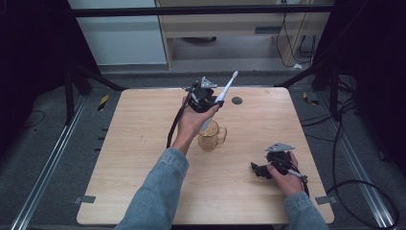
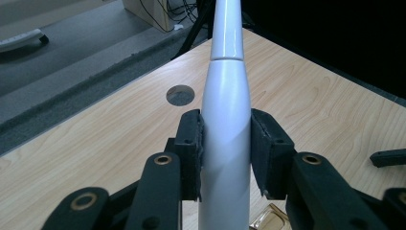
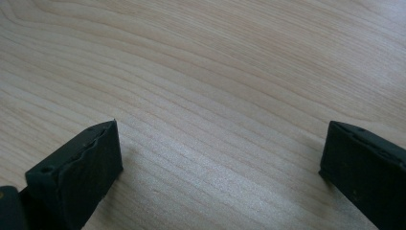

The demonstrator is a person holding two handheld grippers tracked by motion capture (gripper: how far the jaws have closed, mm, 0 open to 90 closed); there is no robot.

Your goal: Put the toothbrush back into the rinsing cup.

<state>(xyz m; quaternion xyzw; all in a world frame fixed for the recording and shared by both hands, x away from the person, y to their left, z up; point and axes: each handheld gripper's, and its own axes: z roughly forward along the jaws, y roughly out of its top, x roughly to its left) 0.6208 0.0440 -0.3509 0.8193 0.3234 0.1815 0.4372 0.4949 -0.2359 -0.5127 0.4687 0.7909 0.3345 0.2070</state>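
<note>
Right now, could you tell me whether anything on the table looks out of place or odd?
Nothing stands out. The left gripper holds the white toothbrush tilted above the upright amber mug; the right gripper rests open on the bare table.

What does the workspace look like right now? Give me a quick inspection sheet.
Surface: wooden table, bare wood, round hole near far edge.
Job's things: white electric toothbrush held tilted above amber glass mug.
Clutter: nothing seen.
Grippers: left gripper shut on the toothbrush handle; right gripper open, low over the table.
Cables: black cable trails from left gripper; more cables on the floor at right.
Surroundings: dark frame, grey floor, wooden cabinet behind.
</note>
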